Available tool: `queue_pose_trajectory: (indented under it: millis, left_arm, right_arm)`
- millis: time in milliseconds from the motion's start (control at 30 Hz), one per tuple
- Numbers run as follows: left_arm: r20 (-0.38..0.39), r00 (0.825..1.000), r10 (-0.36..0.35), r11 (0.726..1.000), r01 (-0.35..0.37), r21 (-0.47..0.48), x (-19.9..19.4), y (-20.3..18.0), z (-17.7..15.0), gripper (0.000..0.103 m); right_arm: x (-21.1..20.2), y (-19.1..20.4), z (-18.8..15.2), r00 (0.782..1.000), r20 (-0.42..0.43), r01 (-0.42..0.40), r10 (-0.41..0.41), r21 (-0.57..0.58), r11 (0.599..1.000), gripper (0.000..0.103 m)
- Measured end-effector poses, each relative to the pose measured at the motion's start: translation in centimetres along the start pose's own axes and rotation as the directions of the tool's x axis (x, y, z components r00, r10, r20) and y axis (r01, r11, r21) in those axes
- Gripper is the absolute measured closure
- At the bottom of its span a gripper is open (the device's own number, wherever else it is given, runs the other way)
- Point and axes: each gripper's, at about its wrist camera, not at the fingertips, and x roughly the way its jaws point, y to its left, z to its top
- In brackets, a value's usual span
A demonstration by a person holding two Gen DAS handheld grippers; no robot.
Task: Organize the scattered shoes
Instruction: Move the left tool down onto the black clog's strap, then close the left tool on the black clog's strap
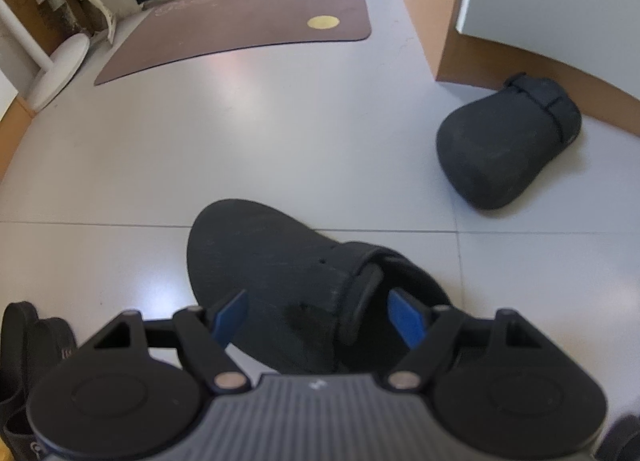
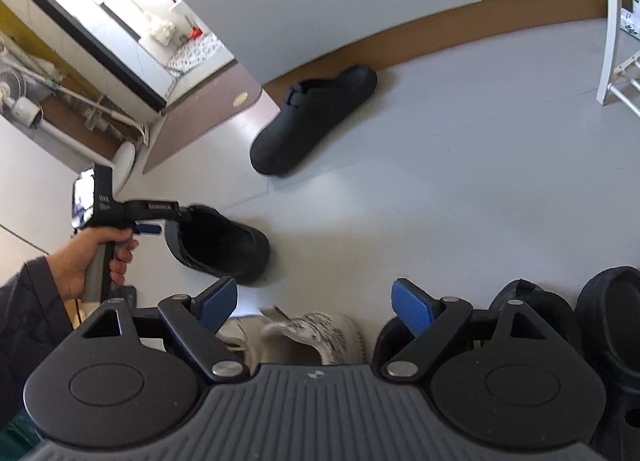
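Two spread grippers: left gripper [image 1: 320,315] astride black clog [image 1: 280,281], right gripper [image 2: 316,303] empty.

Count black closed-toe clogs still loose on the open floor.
2. One matte black rubber clog at the left claw; its twin black clog lies on its side by the brown baseboard. Others may be out of frame.

One black clog [image 1: 280,281] lies on the near floor, toe pointing away, heel strap nearest. Its mate [image 1: 504,145] lies far right, on its side against the wall base.
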Motion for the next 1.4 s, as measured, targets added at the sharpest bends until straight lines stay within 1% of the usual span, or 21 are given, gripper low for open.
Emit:
queue_pose_trajectory:
  millis: [100, 233, 300, 433, 533, 600, 667, 733, 800, 900, 967, 1067, 1133, 1300, 1400]
  left_arm:
    - [0.004, 1.000, 0.015, 1.000, -0.015, 0.005, 0.8, 0.1, -0.1, 0.030]
    - [0.001, 1.000, -0.002, 1.000, 0.002, -0.005, 1.8, 0.4, -0.1, 0.035]
    - [-0.001, 1.000, 0.006, 1.000, -0.006, 0.009, 2.2, 0.3, -0.2, 0.036]
    - [0.013, 1.000, 0.019, 1.000, -0.019, 0.020, 2.7, 0.4, -0.3, 0.035]
    - [0.039, 0.998, 0.049, 0.998, -0.051, 0.048, 2.8, 0.1, -0.3, 0.037]
    - [0.046, 0.997, 0.068, 0.996, -0.071, 0.057, 3.1, -0.2, -0.4, 0.041]
    - [0.042, 0.997, 0.069, 0.997, -0.071, 0.041, 3.0, -0.3, -0.4, 0.044]
    - [0.038, 0.997, 0.069, 0.997, -0.070, 0.022, 2.8, -0.4, -0.4, 0.045]
    - [0.026, 0.999, 0.044, 0.999, -0.044, -0.001, 2.6, -0.9, -0.4, 0.045]
    - [0.019, 1.000, 0.022, 0.999, -0.023, 0.030, 2.5, -2.9, -0.4, 0.046]
    - [0.005, 1.000, -0.004, 1.000, 0.004, 0.017, 2.2, -4.2, -0.4, 0.046]
    - [-0.021, 1.000, -0.012, 1.000, 0.012, -0.017, 1.9, -6.5, -0.3, 0.046]
    - [-0.027, 0.999, -0.021, 1.000, 0.021, -0.012, 1.7, -8.3, -0.2, 0.046]
    - [-0.040, 0.996, -0.074, 0.997, 0.073, -0.011, 1.3, -12.3, -0.5, 0.045]
    - [-0.051, 0.997, -0.065, 0.997, 0.063, -0.038, 1.1, -14.3, -0.6, 0.045]
  right_arm:
    - [0.5, -0.2, 0.1, 1.000, -0.003, 0.010, -0.010, -0.033, 0.999, 0.015]
    - [0.7, -0.5, 1.0, 0.999, 0.023, 0.050, -0.048, -0.097, 0.994, 0.015]
    - [0.5, -0.9, 1.4, 0.998, 0.033, 0.061, -0.058, -0.094, 0.994, 0.015]
    - [0.1, -1.8, 1.6, 0.997, 0.061, 0.058, -0.053, -0.072, 0.996, 0.015]
    - [0.1, -2.3, 0.8, 0.996, 0.082, 0.032, -0.025, -0.084, 0.996, 0.015]
    - [0.4, -2.6, 0.2, 0.997, 0.071, 0.024, -0.018, -0.078, 0.997, 0.015]
    - [0.8, -2.9, -0.6, 0.999, 0.051, 0.018, -0.015, -0.072, 0.997, 0.015]
    - [1.2, -2.6, -1.6, 1.000, 0.020, 0.021, -0.019, -0.107, 0.994, 0.015]
    - [1.3, -2.3, -2.1, 1.000, 0.006, 0.022, -0.022, -0.130, 0.991, 0.015]
    - [1.2, -2.4, -2.3, 1.000, 0.001, -0.002, 0.002, -0.108, 0.994, 0.015]
    - [1.1, -2.5, -2.3, 1.000, 0.009, 0.004, -0.003, -0.102, 0.995, 0.015]
    - [1.0, -2.8, -2.2, 1.000, 0.015, 0.008, -0.006, -0.089, 0.996, 0.015]
    - [0.8, -3.1, -2.2, 1.000, 0.024, 0.012, -0.010, -0.081, 0.997, 0.015]
    - [1.0, -3.4, -2.4, 1.000, 0.025, 0.016, -0.015, -0.067, 0.998, 0.015]
    - [1.1, -3.6, -2.4, 0.999, 0.027, 0.018, -0.016, -0.062, 0.998, 0.015]
